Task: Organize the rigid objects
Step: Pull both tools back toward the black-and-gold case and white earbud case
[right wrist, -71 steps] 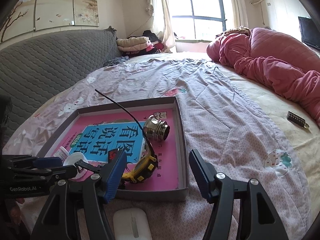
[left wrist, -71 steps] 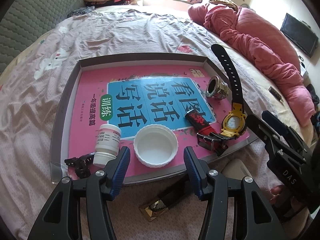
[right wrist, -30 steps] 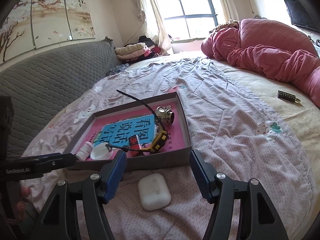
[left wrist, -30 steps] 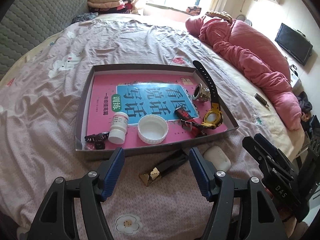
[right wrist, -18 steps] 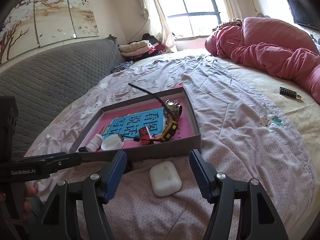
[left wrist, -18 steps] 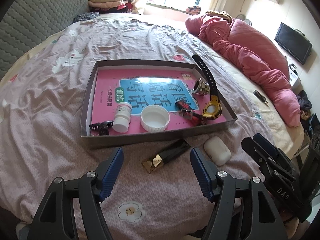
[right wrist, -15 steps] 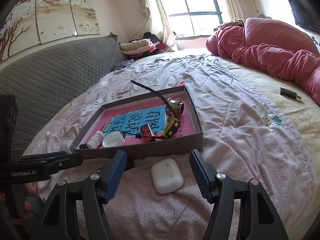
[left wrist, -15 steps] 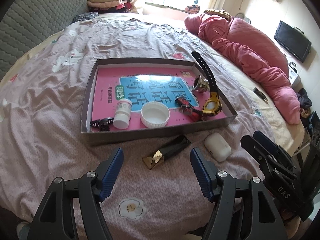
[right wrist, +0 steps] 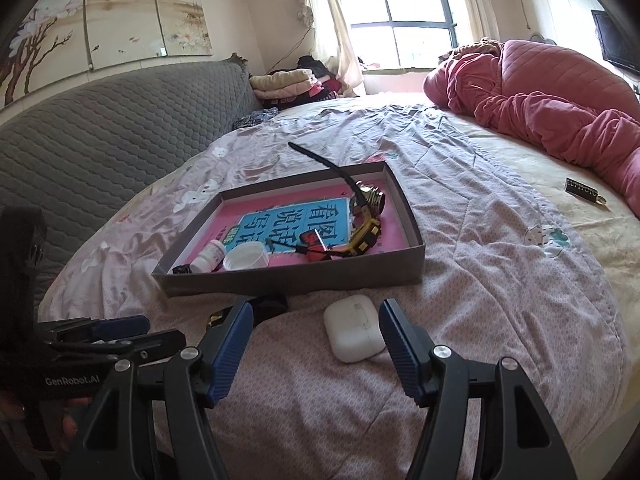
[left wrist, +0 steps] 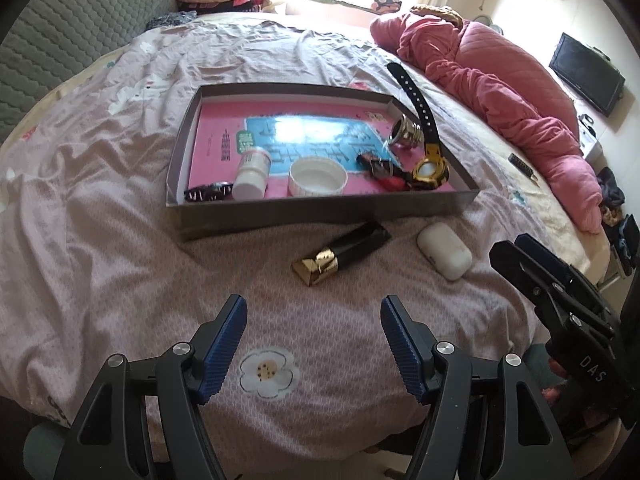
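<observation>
A grey shallow box lined with a pink book lies on the bed. Inside are a white pill bottle, a white lid, a yellow watch, a metal fitting and a small black clip. In front of the box lie a black-and-gold tube and a white earbud case. My left gripper is open, short of the tube. My right gripper is open, with the earbud case just ahead between its fingers, untouched.
A pink quilt is heaped along the bed's right side, with a small dark key tag on the sheet near it. A grey padded headboard runs along the left. Folded clothes sit by the window.
Both grippers have drawn back from the box toward the near edge of the bed. The tube and earbud case now lie farther ahead of the fingers. Nothing was picked up.
</observation>
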The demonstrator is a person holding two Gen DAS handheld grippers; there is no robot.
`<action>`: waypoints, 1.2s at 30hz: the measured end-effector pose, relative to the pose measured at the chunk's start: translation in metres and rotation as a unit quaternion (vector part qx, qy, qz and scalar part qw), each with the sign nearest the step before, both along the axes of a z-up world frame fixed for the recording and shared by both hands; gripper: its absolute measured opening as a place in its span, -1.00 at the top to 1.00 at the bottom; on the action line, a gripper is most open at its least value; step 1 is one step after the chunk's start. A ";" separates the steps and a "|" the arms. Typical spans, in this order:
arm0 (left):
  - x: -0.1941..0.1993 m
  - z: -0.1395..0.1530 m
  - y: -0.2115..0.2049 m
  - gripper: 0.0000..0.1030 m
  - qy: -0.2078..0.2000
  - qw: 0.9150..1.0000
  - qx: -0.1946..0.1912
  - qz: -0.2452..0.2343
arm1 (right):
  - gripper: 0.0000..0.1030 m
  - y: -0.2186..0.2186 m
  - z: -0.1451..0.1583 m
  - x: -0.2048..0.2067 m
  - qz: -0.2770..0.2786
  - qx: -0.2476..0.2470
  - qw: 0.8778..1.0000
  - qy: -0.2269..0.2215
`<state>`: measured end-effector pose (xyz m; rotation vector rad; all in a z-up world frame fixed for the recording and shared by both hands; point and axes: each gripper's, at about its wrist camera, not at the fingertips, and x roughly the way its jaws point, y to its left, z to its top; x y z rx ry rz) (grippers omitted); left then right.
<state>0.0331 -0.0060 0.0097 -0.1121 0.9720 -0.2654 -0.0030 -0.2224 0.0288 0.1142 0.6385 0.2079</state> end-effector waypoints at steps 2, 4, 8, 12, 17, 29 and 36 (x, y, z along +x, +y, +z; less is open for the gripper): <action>0.000 -0.002 0.000 -0.38 0.001 1.000 0.002 -0.002 | -0.26 0.002 -0.002 0.001 0.001 -0.007 1.000 0.004; 0.001 -0.004 0.000 -0.38 0.000 1.000 0.006 -0.003 | -0.26 0.003 -0.005 0.004 0.002 -0.008 1.000 0.013; 0.009 -0.008 -0.006 -0.38 -0.004 1.000 0.021 -0.013 | -0.26 0.001 -0.015 0.013 -0.007 -0.009 0.999 0.042; 0.019 -0.014 -0.011 -0.38 -0.001 0.999 0.028 -0.021 | -0.26 -0.006 -0.025 0.023 -0.031 -0.013 0.997 0.066; 0.030 -0.020 -0.016 -0.38 0.004 0.999 0.035 -0.026 | -0.26 -0.012 -0.034 0.031 -0.038 -0.005 0.996 0.080; 0.056 -0.034 -0.021 -0.31 0.008 0.998 0.050 -0.043 | -0.26 -0.003 -0.041 0.042 -0.033 -0.032 0.995 0.084; 0.063 -0.039 -0.038 -0.13 0.000 0.994 0.066 -0.086 | -0.26 -0.003 -0.047 0.050 -0.026 -0.030 0.995 0.097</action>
